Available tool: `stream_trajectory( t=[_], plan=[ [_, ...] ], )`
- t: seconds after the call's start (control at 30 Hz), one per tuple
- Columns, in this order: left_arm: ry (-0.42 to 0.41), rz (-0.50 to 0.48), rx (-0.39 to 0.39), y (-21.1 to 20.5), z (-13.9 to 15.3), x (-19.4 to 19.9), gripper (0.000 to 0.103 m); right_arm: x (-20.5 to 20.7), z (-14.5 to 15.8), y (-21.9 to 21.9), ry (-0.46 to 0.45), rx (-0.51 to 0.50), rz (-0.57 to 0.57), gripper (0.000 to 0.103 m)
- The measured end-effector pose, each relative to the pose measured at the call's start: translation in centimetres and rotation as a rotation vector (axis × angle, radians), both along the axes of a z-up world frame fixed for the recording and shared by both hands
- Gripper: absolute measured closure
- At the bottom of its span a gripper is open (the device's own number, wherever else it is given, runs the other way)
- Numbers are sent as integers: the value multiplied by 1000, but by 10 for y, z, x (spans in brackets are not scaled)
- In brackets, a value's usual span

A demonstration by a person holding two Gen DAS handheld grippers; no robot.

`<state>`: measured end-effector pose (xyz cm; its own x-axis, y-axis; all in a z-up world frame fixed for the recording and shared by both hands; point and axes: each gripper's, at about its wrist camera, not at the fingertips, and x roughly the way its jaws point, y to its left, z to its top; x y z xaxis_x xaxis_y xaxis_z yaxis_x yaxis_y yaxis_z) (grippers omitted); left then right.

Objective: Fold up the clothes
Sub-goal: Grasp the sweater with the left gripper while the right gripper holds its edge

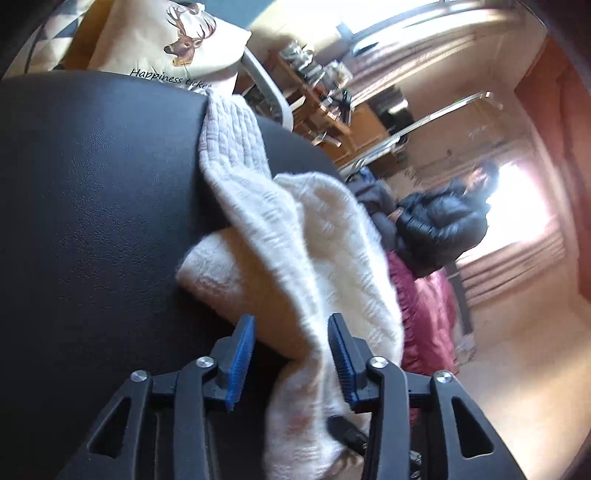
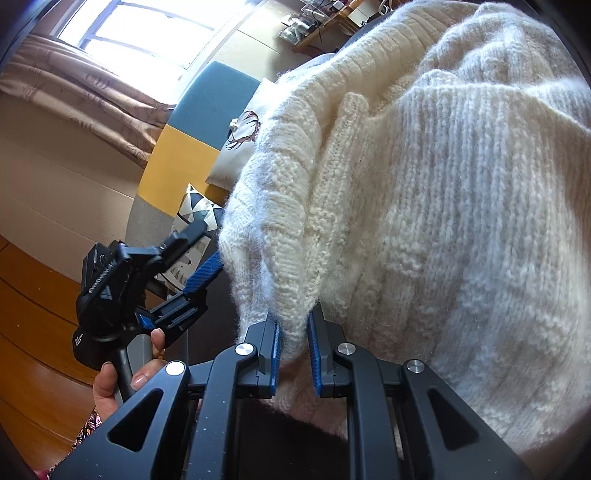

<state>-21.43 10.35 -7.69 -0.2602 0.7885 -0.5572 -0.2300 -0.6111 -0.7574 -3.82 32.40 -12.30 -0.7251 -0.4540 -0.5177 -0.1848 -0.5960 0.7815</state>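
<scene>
Black seat (image 1: 92, 184), cream sweater (image 2: 461, 221) hem pinched by right gripper (image 2: 293, 339), left gripper (image 1: 291, 332) wide around fold

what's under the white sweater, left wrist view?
The white knit sweater lies on a black leather-like surface, bare to its left. A maroon garment shows past its right edge. Whatever lies beneath the sweater's bulk is covered.

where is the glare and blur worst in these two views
Left wrist view: the window at right is blown out to white, the person beside it is smeared, and the rims are bent by the fisheye. Right wrist view: the window at top left glares, while the sweater knit is sharp and evenly lit.
</scene>
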Motion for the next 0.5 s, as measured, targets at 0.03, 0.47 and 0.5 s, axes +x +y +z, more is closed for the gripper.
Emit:
stream_trajectory(
  t=[0.03, 0.47, 0.5],
  plan=[
    [-2, 7, 17, -1, -1, -1, 57, 0, -1, 0, -2, -3, 1, 89],
    [21, -49, -282, 70, -13, -18, 95, -4, -5, 0, -14, -2, -6, 89],
    [44, -49, -291, 71, -10, -16, 96, -4, -5, -1, -16, -2, -8, 89]
  ],
)
